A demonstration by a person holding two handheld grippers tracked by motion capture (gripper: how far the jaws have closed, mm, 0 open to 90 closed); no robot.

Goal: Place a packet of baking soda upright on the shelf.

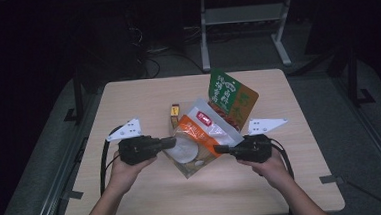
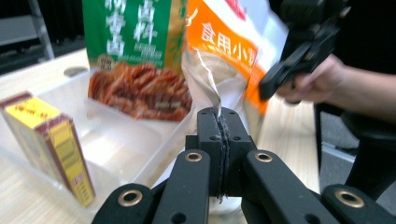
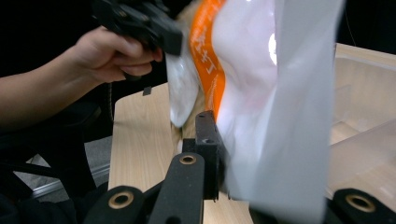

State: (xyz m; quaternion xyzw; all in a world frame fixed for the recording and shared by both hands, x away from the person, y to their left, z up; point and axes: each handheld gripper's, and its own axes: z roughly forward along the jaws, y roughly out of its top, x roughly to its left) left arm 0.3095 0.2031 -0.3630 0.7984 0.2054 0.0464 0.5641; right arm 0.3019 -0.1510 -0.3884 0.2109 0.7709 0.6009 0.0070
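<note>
The left gripper (image 1: 172, 142) has its black jaws pressed together on the edge of the orange-and-white plastic pouch of white powder (image 1: 198, 139); in the left gripper view a thin strip of the pouch's film (image 2: 208, 84) rises straight out of the seam between the pads. The pouch hangs between the two tools, tilted over the near edge of the clear plastic compartment tray (image 2: 116, 140) at the middle of the pale wooden table (image 1: 133, 191). In the tray, a small yellow-and-maroon cardboard box (image 1: 174, 115) stands at the left and a green printed bag showing red braised food (image 1: 232, 99) leans at the back right.

The right gripper (image 1: 222, 148) pinches the opposite edge; its view shows the white film (image 3: 289, 116) wrapped across the jaws, so the far pad is hidden, but the near one lies tight against the bag.

To my eye the step is carrying the pouch two-handed and settling it into the tray. Keep both pinches firm, since each holds only a thin margin of film. Move the hands together at matched height so the film neither stretches nor sags, and lower it into the open front compartment, clear of the box. Release only once the powder's weight rests on the tray floor.
</note>
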